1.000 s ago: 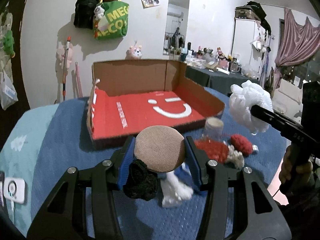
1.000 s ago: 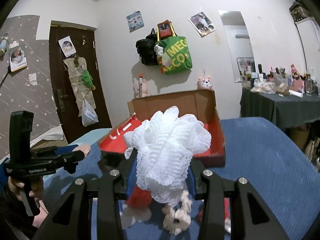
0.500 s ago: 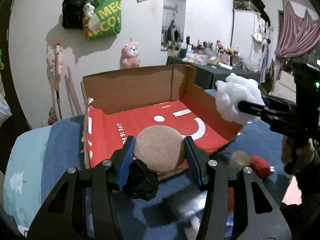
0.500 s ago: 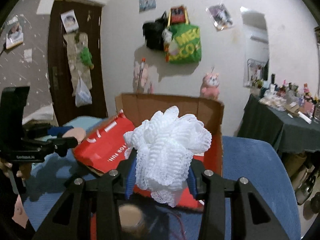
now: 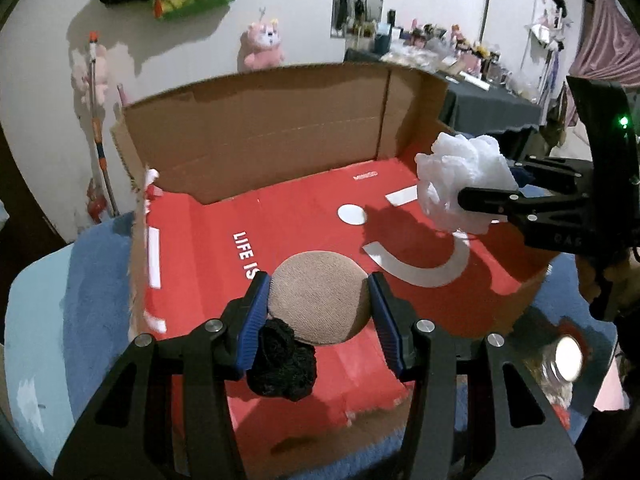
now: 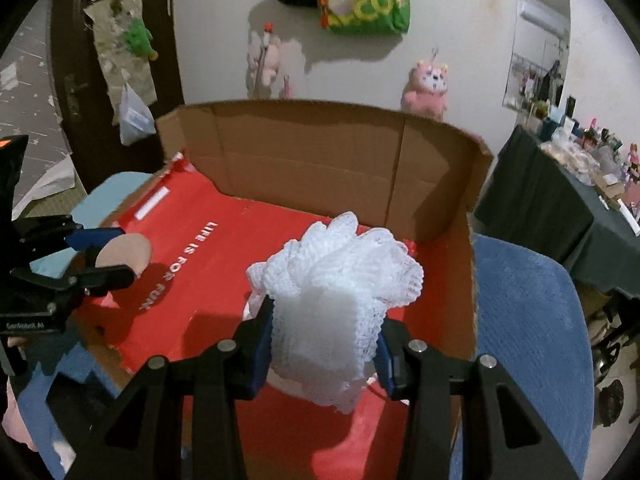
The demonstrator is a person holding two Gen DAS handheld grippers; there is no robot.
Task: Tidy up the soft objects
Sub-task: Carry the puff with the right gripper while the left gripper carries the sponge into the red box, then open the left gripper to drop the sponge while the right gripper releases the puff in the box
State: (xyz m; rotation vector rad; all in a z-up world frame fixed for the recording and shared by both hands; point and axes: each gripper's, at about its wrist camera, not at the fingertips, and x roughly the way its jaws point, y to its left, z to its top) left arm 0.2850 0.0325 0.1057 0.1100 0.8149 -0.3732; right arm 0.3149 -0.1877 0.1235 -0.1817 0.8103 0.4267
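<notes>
Left hand-held gripper [image 5: 318,312], jaws closed on a round tan plush ball [image 5: 318,296] with a black yarn tuft [image 5: 282,372], above the red floor of an open cardboard box [image 5: 256,140]. Right hand-held gripper [image 6: 324,354], jaws clamping a white mesh bath pouf [image 6: 336,280], above the same box's right half, on a blue blanket [image 6: 528,320].

1. The left gripper [image 5: 318,312] tilts downward, its blue-padded jaws pressed against a round tan ball [image 5: 318,296] (a black tuft hangs below it).
2. The right gripper [image 6: 324,344] tilts downward too, jaws clamped on a white mesh puff [image 6: 336,280].
</notes>
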